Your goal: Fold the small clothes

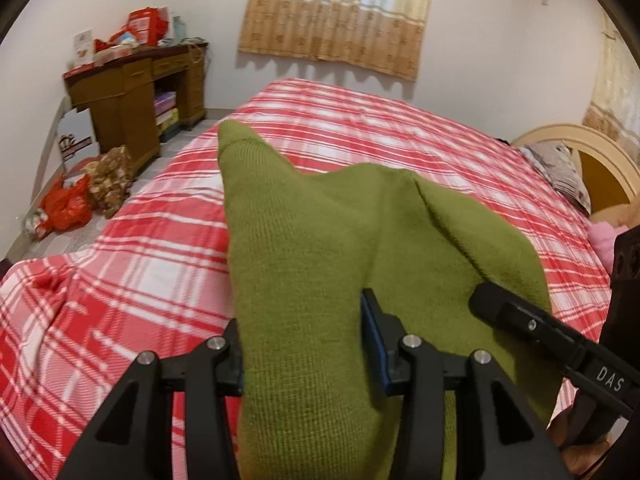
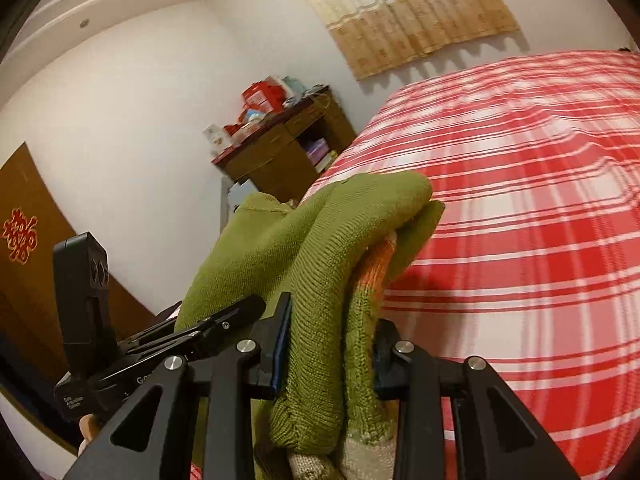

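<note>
My left gripper point(image 1: 308, 344) and right gripper point(image 2: 328, 352) lie side by side, the knitted sweater point(image 1: 320, 248) between my jaws, above the bed point(image 1: 120, 280); a desk point(image 1: 132, 92) stands beyond.

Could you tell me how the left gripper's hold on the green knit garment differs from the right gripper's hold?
The left gripper clamps a broad, smooth fold of the green knit garment; the right gripper clamps a thicker, bunched bundle. Only green knit shows between the left fingers, while orange and cream stripes show in the right's bundle. Both are shut on the garment, holding it above the red plaid bedspread.
</note>
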`<state>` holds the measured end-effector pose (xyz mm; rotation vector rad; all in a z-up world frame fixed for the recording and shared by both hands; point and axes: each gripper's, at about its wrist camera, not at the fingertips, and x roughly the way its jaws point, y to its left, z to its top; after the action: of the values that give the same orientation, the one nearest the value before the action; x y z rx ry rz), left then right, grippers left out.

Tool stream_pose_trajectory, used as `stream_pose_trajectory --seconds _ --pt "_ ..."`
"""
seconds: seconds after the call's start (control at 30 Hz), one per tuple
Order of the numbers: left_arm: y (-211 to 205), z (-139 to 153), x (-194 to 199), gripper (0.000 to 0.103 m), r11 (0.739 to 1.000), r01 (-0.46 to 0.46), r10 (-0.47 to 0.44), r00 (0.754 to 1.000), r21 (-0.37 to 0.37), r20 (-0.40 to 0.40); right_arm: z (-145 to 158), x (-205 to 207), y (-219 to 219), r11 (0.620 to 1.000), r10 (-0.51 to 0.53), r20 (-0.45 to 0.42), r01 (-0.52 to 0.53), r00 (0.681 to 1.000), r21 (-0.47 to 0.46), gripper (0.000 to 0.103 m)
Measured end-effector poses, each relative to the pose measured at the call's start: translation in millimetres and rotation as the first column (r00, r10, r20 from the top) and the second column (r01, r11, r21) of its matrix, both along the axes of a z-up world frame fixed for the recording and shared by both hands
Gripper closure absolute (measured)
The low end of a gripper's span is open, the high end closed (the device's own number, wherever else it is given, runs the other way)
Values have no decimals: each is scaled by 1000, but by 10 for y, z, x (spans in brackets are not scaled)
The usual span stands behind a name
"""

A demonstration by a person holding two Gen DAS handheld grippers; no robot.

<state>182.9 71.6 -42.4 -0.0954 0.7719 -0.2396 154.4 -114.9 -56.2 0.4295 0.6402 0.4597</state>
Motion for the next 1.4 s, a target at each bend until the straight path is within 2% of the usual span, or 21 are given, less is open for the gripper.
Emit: stream_pose_trajectory --seconds 0.4,0.7,0.83,0.97,1.03,1.1,1.23,1.4 --pt "564 -55 23 57 993 -119 119 993 18 -2 -80 306 669 993 114 -4 -114 993 35 71" --pt "1051 -23 34 57 975 -213 213 977 62 11 -124 505 1286 974 204 1 -203 979 103 71" --pt "1247 -110 116 57 960 -258 258 966 105 16 -277 624 1534 963 230 2 -228 973 141 71" --pt "1342 -336 282 57 952 -277 281 960 126 -14 -530 812 1671 960 233 -40 -223 972 167 71" --pt "1370 -471 341 57 952 -280 287 957 123 -43 -639 877 1710 964 230 -63 -219 971 149 71" --pt "1382 -533 333 57 951 -283 289 957 122 -34 -712 917 1703 967 223 -73 -211 972 143 71" --pt "1400 -519 323 56 955 -274 278 960 113 -23 -775 978 1709 970 219 -85 -208 972 123 71" --pt "1558 -573 355 52 954 -299 299 952 9 -67 -878 1009 1686 974 209 -128 -194 969 120 71"
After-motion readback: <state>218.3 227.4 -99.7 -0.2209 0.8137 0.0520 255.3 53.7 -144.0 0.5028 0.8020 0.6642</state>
